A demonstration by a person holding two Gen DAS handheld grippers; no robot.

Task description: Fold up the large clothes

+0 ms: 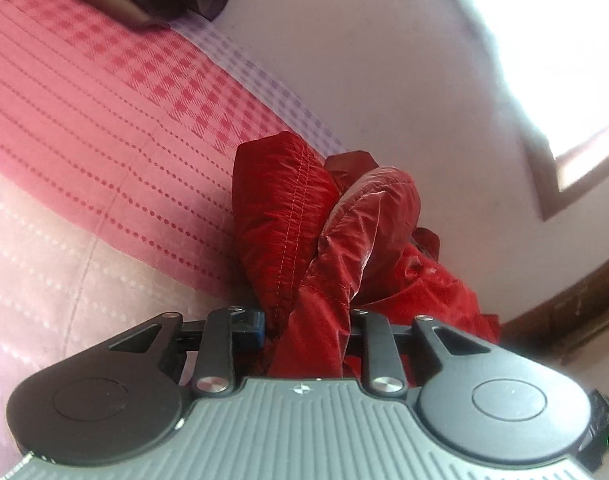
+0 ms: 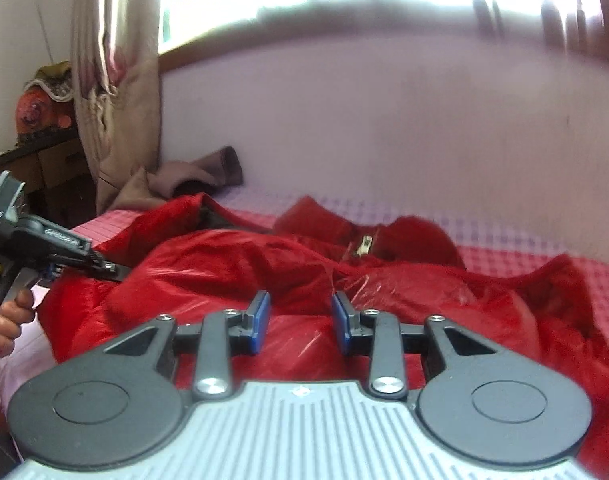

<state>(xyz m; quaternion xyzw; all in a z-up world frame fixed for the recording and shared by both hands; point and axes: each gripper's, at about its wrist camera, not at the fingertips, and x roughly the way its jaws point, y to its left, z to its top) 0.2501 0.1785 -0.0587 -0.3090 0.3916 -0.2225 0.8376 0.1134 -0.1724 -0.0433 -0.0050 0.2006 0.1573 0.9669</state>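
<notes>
A shiny red quilted jacket [image 2: 244, 264] lies spread and rumpled on the bed, its zipper and collar toward the far side. In the left wrist view a bunched fold of the jacket [image 1: 288, 216] rises between the fingers of my left gripper [image 1: 308, 324], which is shut on it; one blue pad [image 1: 258, 326] shows and the other is hidden by cloth. The right wrist view shows the left gripper [image 2: 112, 270] at the jacket's left edge, held by a hand [image 2: 8, 312]. My right gripper [image 2: 300, 320] hovers over the jacket's middle, open, with nothing pinched between its pads.
The bed carries a pink and red checked cover [image 1: 104, 120]. A brown garment [image 2: 200, 176] lies crumpled at the far corner by the pale wall. A curtain [image 2: 116, 80] hangs at the left beside a bright window. A dark wooden frame [image 1: 564, 312] runs along the wall.
</notes>
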